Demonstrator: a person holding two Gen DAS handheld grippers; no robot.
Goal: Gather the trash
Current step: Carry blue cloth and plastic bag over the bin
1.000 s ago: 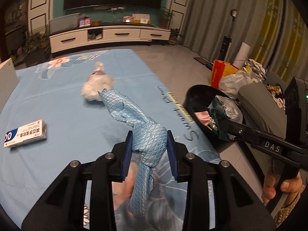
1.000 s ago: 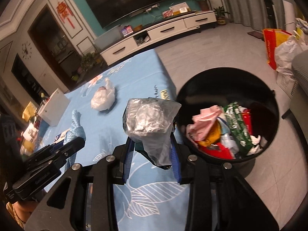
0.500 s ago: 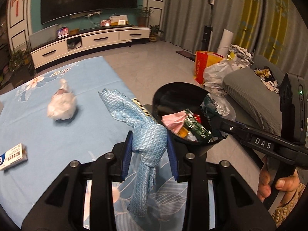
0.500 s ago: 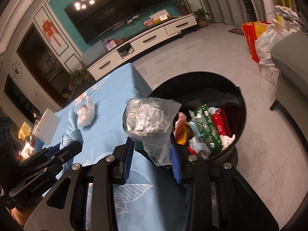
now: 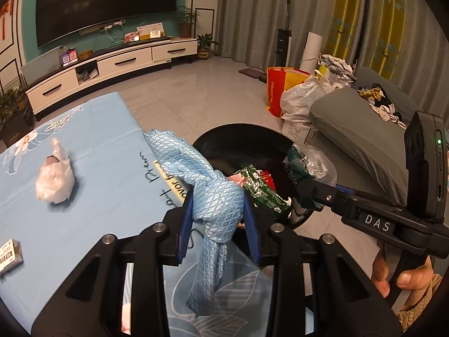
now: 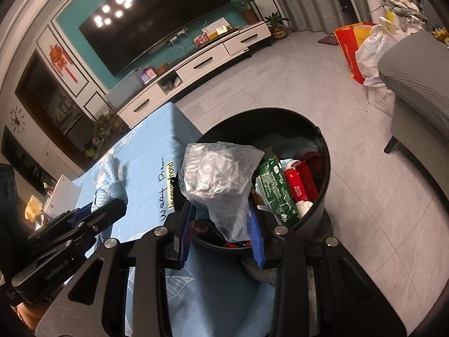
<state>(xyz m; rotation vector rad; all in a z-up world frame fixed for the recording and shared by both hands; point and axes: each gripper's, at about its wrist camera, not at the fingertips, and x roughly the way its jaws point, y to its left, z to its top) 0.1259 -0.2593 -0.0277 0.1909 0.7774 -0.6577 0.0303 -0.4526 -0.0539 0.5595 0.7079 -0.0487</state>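
We hold the left gripper [image 5: 217, 210] clamped on the knotted blue rag [image 5: 216, 199] at frame centre. Our right gripper [image 6: 221, 224] pinches the crumpled clear bag [image 6: 221, 174] over the black bin [image 6: 322, 196], ready for dropping.

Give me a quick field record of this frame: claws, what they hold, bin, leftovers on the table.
left claw: shut on knotted blue cloth
right claw: shut on crumpled clear plastic bag
bin: black, round, open, on the floor beside the table, holds wrappers
table: blue floral cover
left on table: tied white bag, small box at edge of view
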